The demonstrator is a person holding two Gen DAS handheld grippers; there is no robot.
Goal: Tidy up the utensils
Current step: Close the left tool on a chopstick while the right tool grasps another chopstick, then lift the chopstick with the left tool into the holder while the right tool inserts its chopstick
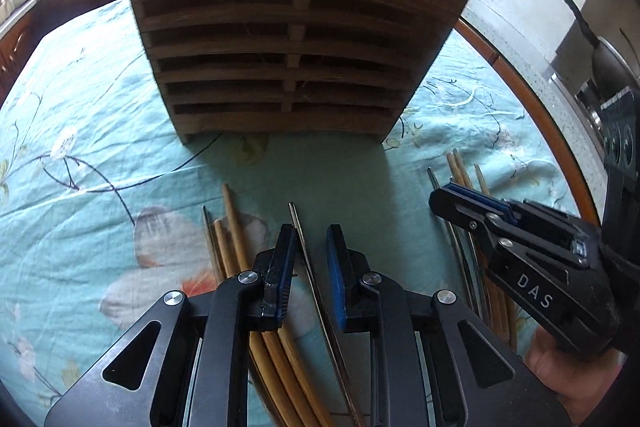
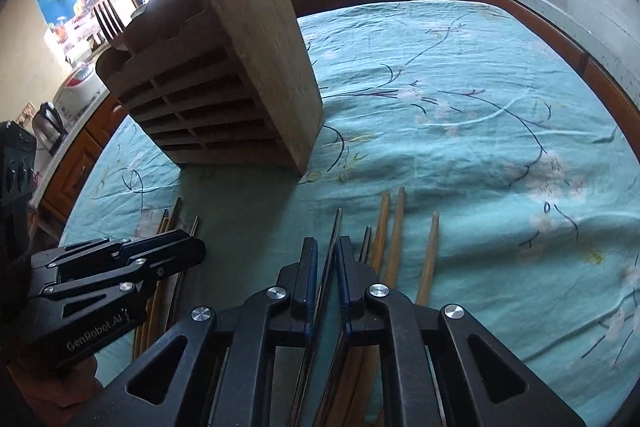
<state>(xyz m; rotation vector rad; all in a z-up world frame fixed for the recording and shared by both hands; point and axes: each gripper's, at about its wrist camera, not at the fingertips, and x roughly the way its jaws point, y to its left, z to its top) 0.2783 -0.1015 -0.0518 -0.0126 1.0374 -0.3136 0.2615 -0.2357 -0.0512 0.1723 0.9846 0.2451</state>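
My right gripper [image 2: 327,269] pinches metal chopstick [image 2: 335,227], lower centre; left gripper [image 1: 311,259] straddles another [image 1: 298,227], gap visible — destined for wooden holder [image 1: 288,47].

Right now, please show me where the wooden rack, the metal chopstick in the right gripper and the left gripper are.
wooden rack [image 1: 280,67]: left wrist view, slatted front.
metal chopstick [image 2: 335,227]: right wrist view, tip end.
left gripper [image 1: 312,247]: left wrist view, between fingertips.

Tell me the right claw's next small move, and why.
Probably lift the right claw a little, straight up. Its jaws look pinched on a thin steel chopstick whose tip still lies on the cloth, and the wooden holder stands just ahead to receive it.
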